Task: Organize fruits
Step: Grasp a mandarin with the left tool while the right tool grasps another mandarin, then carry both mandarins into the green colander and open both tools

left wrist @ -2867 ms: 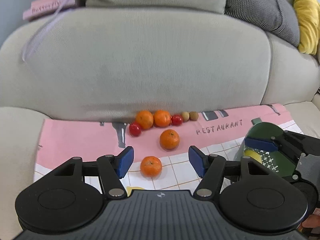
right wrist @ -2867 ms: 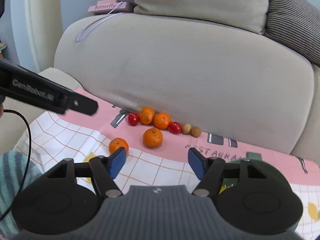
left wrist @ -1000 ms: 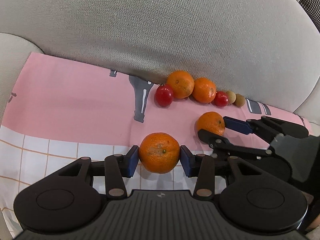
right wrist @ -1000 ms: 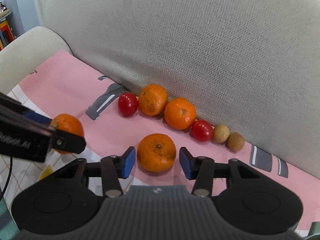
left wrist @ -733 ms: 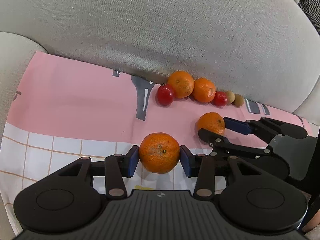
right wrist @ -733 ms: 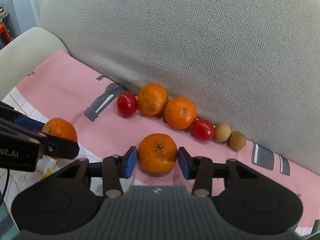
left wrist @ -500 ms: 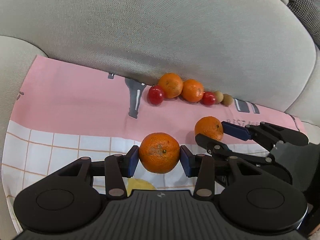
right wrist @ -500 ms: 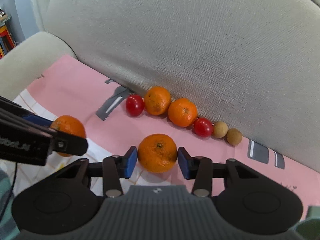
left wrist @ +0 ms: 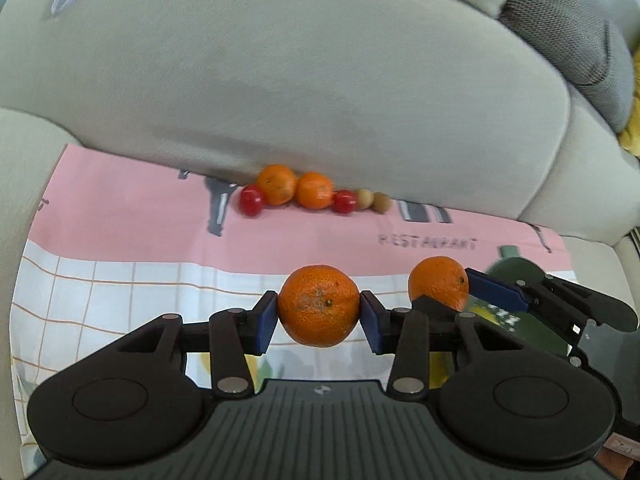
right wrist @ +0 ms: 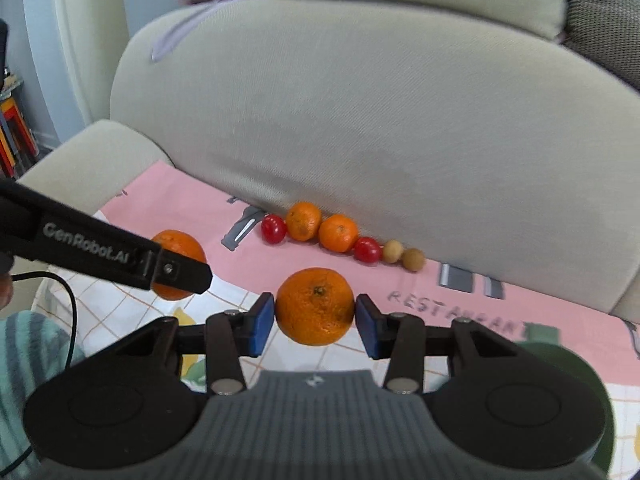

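The left gripper [left wrist: 319, 317] is clamped on a tangerine [left wrist: 319, 305], blue pads pressed to both its sides, jaws only partly open — as wide as the fruit. It is held off the cloth [left wrist: 120, 216], above the white checked part near the camera.

The right gripper [right wrist: 315, 323] grips a second tangerine [right wrist: 315, 306] in the same way, pads tight on either side, stem end facing the camera, also clear of the cloth. In the left wrist view this second fruit shows to the right, held between the right gripper's blue pads, with a dark green bowl [left wrist: 516, 272] just behind it. In the right wrist view the first fruit shows at the left, partly hidden by the left gripper's black finger.

At the far edge of the pink cloth, against the sofa back [left wrist: 320, 92], a row of fruit lies touching: a red tomato [right wrist: 273, 229], two tangerines [right wrist: 322, 227], another tomato [right wrist: 367, 249], then two small brown round fruits [right wrist: 402, 255] at the right end. The row is well apart from both held tangerines.

The cloth bears the word RESTAURANT on its pink band, right of the row. A striped sleeve [right wrist: 24, 364] shows at the near left of the right wrist view.
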### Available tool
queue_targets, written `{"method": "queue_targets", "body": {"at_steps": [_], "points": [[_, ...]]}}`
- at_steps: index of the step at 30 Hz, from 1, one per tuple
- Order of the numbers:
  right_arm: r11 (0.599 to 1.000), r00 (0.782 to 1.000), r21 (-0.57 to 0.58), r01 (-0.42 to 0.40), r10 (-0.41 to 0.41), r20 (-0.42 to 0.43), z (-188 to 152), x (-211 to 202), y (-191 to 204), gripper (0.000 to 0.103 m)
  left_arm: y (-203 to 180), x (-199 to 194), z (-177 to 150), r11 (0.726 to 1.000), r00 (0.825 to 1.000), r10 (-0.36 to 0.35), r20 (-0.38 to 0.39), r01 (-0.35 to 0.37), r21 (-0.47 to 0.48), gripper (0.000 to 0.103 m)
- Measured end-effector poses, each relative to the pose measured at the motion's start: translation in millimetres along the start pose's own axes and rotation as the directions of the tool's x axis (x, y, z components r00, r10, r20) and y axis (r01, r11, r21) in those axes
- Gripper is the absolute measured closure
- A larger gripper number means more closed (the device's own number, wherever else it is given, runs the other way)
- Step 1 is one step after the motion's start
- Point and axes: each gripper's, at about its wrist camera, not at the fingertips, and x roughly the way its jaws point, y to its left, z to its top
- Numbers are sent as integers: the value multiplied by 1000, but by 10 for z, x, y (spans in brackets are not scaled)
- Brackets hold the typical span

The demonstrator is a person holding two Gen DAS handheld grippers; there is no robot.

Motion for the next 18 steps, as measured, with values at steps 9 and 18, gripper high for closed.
{"method": "queue_targets", "body": {"at_steps": [9,18], "points": [[1000,997,1,10,-11,74,-270,-633,-138,61,-546,-235,-223,992,999,-26,29,22,124,54],[997,994,23,74,-76,79,-551,-993,-400,61,-1074,-206,-391,973,998,-56,4,53,227,54]]}}
